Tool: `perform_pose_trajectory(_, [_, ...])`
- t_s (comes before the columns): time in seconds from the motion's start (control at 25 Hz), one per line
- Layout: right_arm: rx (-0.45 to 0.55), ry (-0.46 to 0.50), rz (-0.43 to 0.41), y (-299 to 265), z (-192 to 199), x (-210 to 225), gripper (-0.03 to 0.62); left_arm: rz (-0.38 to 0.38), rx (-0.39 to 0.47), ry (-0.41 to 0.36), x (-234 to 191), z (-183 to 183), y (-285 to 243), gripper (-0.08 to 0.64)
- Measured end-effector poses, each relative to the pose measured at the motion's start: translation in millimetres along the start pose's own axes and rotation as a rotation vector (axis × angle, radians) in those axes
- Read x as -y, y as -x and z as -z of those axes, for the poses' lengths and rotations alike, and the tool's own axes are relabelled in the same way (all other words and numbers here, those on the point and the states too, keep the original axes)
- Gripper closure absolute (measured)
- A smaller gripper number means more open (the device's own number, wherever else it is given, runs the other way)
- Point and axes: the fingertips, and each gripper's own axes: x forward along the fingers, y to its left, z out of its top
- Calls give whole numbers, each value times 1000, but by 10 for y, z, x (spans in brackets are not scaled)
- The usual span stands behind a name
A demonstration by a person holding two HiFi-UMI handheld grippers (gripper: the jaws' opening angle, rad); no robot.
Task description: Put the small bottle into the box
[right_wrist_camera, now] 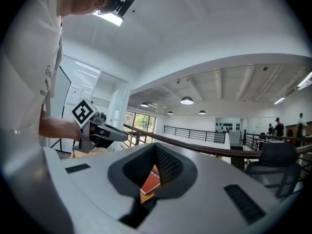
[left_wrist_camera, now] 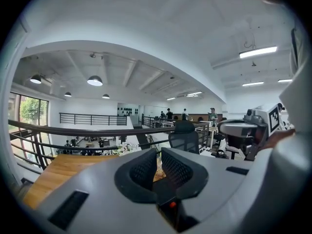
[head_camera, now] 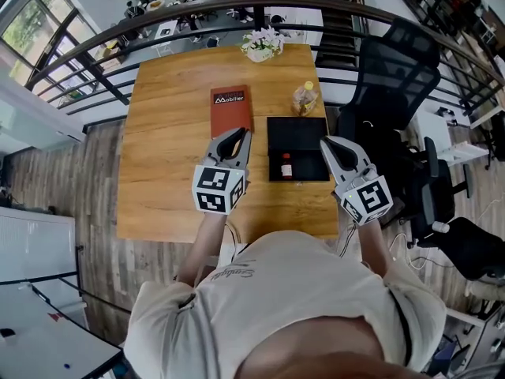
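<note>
A small bottle (head_camera: pixel 286 166) with a red label stands inside the black open box (head_camera: pixel 304 136) on the wooden table (head_camera: pixel 173 125). Both grippers hang above the table's near edge, apart from the box. My left gripper (head_camera: pixel 241 136) is shut and empty, its tips over the near end of a red book (head_camera: pixel 231 107). My right gripper (head_camera: pixel 325 143) is also shut with nothing in it, at the box's right side. In the left gripper view the pads (left_wrist_camera: pixel 146 167) meet. The red book (right_wrist_camera: pixel 150 182) shows low behind the closed jaws in the right gripper view.
A wrapped jar (head_camera: pixel 304 99) stands behind the box, and a pot of flowers (head_camera: pixel 262 44) sits at the table's far edge. A black office chair (head_camera: pixel 394 77) is to the right. A dark railing (head_camera: pixel 118 30) curves behind the table.
</note>
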Motion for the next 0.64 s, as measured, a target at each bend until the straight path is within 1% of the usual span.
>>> perform_pose_trajectory(0.16, [-29, 39, -5, -31, 26, -104, 598, 18, 14, 30, -55, 82, 12, 522])
perform_pose_trajectory(0.4, [-41, 50, 40, -82, 35, -265, 598, 40, 41, 37, -131, 166, 83, 522])
perform_pose_trajectory(0.52, [-39, 41, 47, -166, 95, -314, 598, 43, 50, 30, -194, 234, 103, 522])
perform_pose_trajectory(0.64, [-30, 52, 54, -230, 122, -358, 598, 44, 51, 25, -266, 322, 104, 522])
